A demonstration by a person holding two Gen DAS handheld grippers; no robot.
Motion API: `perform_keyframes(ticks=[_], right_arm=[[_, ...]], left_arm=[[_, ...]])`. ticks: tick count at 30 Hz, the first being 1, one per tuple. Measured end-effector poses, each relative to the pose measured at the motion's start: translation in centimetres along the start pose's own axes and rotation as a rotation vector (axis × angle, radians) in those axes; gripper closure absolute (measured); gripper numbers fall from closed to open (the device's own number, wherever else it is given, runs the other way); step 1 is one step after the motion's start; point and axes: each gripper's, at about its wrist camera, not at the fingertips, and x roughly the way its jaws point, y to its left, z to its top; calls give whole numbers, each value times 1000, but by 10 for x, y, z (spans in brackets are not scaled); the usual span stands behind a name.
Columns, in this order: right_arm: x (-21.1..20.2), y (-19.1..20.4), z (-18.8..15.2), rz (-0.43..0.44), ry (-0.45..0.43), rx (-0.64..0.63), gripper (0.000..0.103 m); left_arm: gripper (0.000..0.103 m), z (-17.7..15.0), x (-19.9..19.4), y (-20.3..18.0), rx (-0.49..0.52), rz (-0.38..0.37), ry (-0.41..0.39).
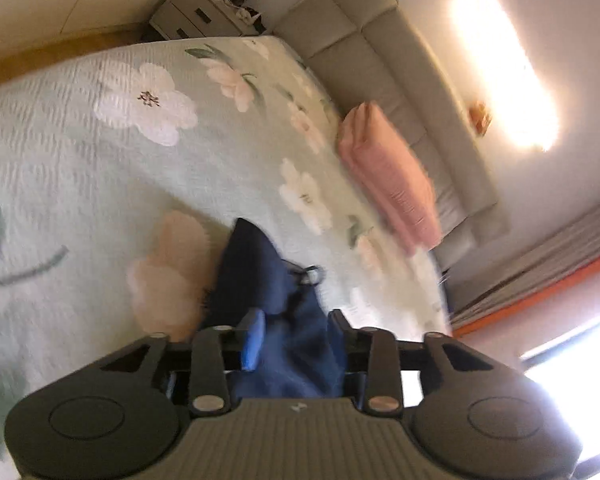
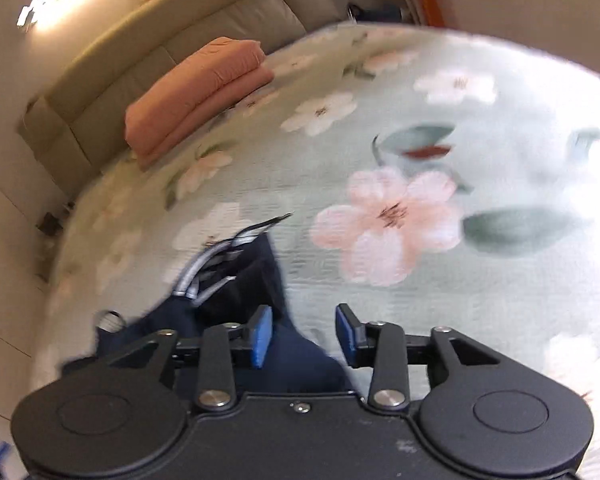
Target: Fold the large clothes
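A dark navy garment (image 1: 256, 280) lies bunched on the floral bedspread (image 1: 80, 152), with grey-white striped trim showing in the right wrist view (image 2: 220, 264). My left gripper (image 1: 296, 336) is open, and navy cloth fills the gap between its blue-padded fingers; whether the pads touch it is unclear. My right gripper (image 2: 304, 336) is open above the garment's (image 2: 300, 360) edge, with cloth under its left finger (image 2: 262, 336) and the bedspread (image 2: 500, 280) under the right one. Both views are motion-blurred.
A folded pink blanket (image 1: 388, 172) (image 2: 192, 100) lies at the bed's head, against a padded grey headboard (image 1: 380, 52) (image 2: 160, 32). A nightstand (image 1: 204, 12) stands beside the bed. Curtains and a bright window (image 1: 560, 280) are at one side.
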Motion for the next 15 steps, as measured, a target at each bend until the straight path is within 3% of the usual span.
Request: perform_keyframes(ticks=[5, 7, 9, 10, 13, 15], right_arm=[[26, 10, -24, -75, 108, -104, 52], [40, 23, -29, -85, 139, -165, 45], [50, 41, -33, -75, 153, -258, 22], [55, 49, -34, -76, 146, -301, 21], [75, 67, -32, -85, 128, -421, 21], [94, 70, -28, -81, 143, -462, 21]], left_arm=[[61, -10, 47, -7, 195, 26, 203], [57, -17, 66, -23, 320, 48, 254], [50, -22, 88, -38, 442, 77, 290], [49, -23, 97, -46, 498, 93, 295], [41, -20, 118, -55, 569, 105, 305], [36, -13, 135, -52, 561, 99, 338]])
